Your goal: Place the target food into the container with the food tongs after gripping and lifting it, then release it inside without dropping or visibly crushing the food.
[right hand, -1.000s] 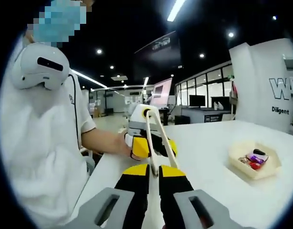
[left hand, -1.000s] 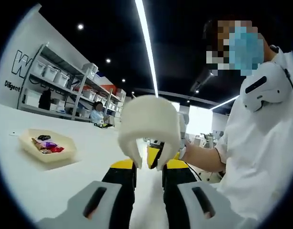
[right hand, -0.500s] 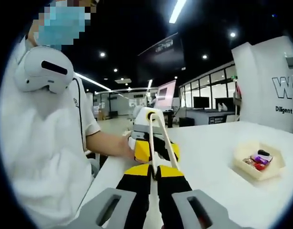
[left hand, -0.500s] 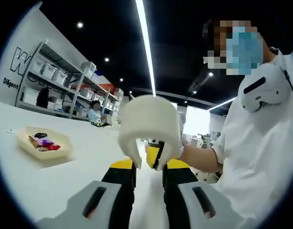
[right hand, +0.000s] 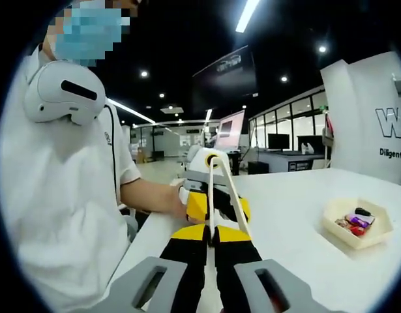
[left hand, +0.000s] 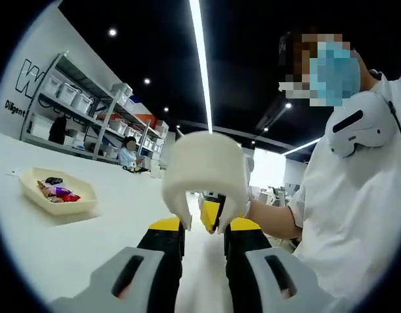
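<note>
Cream plastic food tongs (left hand: 203,163) stand clamped in the left gripper (left hand: 203,238), and the right gripper (right hand: 211,238) pinches their thin arms too. Small wrapped sweets (left hand: 53,192) lie in 1 shallow tray (left hand: 30,177) towards the table's (left hand: 109,222) far edge, well apart. They look light and slippery; I would grip 1 across its middle. The left gripper view shows the tongs broadside, the right gripper view edge-on.
</note>
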Action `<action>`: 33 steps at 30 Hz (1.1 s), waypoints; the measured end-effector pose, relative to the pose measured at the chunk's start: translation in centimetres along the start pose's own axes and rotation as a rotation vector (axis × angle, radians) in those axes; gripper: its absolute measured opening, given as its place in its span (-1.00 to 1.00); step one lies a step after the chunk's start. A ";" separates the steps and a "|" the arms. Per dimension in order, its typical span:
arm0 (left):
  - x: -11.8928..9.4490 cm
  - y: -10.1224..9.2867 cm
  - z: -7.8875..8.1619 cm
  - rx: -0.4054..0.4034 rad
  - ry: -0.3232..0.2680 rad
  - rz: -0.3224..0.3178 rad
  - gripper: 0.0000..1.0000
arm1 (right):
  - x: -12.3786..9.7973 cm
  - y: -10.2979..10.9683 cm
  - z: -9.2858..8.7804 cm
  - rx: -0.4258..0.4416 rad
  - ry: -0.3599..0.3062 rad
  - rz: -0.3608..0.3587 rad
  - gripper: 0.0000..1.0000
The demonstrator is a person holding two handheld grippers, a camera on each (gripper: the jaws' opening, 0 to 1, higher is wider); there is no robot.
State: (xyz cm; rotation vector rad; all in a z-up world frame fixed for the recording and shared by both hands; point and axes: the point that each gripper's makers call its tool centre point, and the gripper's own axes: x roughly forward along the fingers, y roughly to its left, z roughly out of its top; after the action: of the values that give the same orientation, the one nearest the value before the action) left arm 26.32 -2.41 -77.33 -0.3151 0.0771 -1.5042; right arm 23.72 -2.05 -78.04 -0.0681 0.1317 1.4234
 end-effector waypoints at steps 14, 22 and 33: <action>0.0 0.2 -0.1 -0.019 -0.001 0.009 -0.50 | 0.0 0.0 -0.1 0.032 0.001 0.001 -1.00; -0.1 0.4 -0.2 -0.020 0.009 0.022 -0.47 | -0.1 -0.1 -0.2 0.037 0.001 -0.009 -1.00; -0.4 0.6 0.3 -0.017 0.009 0.032 -0.45 | -0.2 -0.4 0.3 0.066 -0.023 -0.018 -1.00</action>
State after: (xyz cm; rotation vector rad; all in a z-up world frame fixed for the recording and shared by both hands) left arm 26.98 -1.90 -77.28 -0.3195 0.1018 -1.4735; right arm 24.08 -2.31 -77.75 0.0020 0.1584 1.4002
